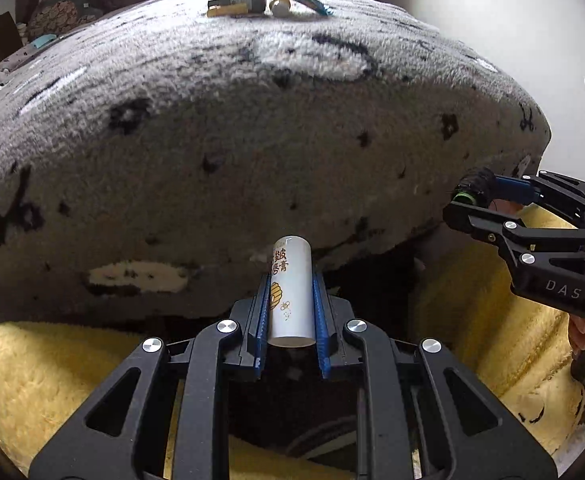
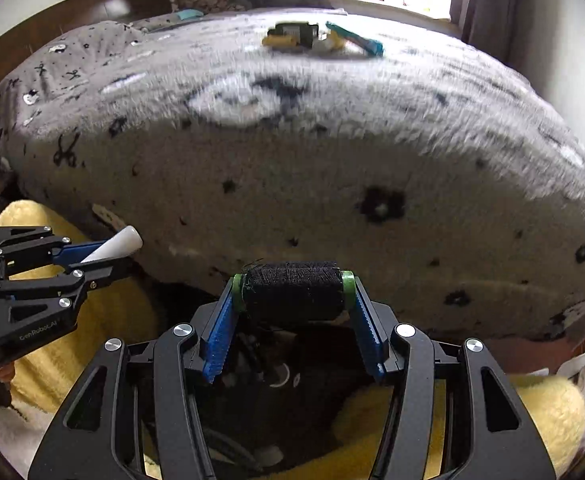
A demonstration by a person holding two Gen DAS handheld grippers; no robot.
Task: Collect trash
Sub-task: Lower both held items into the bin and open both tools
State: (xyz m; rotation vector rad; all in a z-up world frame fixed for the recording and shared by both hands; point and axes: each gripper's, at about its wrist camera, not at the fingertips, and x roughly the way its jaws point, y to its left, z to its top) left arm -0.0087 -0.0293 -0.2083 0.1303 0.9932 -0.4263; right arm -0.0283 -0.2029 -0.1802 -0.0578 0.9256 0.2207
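Left gripper [image 1: 290,304] pinches the white tube [image 1: 291,290] lengthwise along its fingers, right gripper [image 2: 292,294] clamps the black thread spool [image 2: 292,292] crosswise, both directly above the dark bin opening [image 2: 276,380] (judged drop point).

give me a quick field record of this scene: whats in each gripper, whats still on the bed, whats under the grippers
left gripper: shut on white tube, lengthwise between the fingers
right gripper: shut on spool of black thread, gripped by its green ends
bed: grey patterned blanket
still on the bed: small pile of items at the far side, including a teal piece; too blurred to name further
below the grippers: yellow fluffy fabric around a dark opening
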